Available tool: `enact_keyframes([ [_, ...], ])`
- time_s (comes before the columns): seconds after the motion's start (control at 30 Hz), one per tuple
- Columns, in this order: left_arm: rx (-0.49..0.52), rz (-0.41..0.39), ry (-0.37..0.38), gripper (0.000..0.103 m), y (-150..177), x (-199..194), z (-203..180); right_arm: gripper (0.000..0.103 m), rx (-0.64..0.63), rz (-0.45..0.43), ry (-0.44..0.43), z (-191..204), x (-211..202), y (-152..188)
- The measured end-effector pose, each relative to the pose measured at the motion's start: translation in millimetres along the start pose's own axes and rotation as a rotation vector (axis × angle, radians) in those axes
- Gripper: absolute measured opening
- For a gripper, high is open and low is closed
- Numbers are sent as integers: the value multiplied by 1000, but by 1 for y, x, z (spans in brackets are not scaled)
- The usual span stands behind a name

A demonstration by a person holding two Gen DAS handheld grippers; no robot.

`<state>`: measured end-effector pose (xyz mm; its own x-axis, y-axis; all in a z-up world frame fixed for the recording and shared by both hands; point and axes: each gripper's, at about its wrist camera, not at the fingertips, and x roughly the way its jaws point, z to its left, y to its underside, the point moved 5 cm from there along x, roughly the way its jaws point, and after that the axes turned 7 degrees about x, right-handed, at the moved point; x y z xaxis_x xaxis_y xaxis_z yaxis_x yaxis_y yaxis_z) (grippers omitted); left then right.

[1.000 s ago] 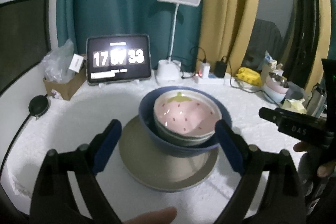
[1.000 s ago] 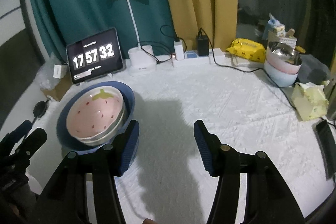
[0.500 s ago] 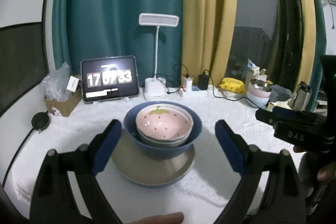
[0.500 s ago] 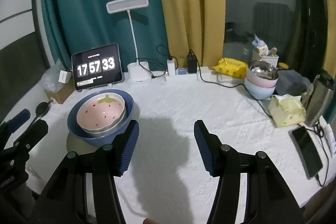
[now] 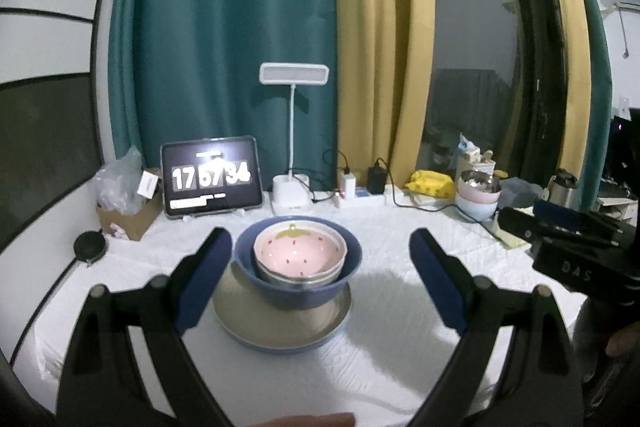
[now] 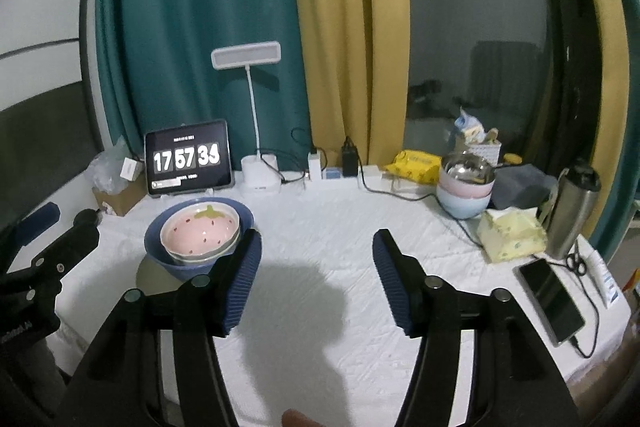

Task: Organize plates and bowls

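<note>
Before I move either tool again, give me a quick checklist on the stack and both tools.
1. Left tool open and empty: ok.
2. Right tool empty, jaws just opened wider: ok.
3. Strawberry bowl nested in blue bowl: ok.
4. Blue bowl on beige plate: ok.
5. Both tools clear of the stack: ok.
6. Other bowls at the back right need sorting: cannot tell.
</note>
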<state>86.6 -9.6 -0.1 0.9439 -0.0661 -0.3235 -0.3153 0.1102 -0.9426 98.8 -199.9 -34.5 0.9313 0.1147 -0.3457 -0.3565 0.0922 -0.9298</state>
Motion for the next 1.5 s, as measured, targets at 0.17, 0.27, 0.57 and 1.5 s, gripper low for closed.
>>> enact_keyframes([
  [0.17,18,-21,-11,91,-9,-13,-4,71,0,-43,8,-2,-19,-7],
  [0.27,25,-46,-14,91,-15,-22,-6,78,1,-74,22,-4,-31,-12],
  [0.57,-1,-84,-15,92,-33,-43,-2,82,-4,-126,34,-6,-59,-26],
  [1.5,-4,-108,-30,92,-37,-68,8,83,-20,-176,39,5,-87,-37],
])
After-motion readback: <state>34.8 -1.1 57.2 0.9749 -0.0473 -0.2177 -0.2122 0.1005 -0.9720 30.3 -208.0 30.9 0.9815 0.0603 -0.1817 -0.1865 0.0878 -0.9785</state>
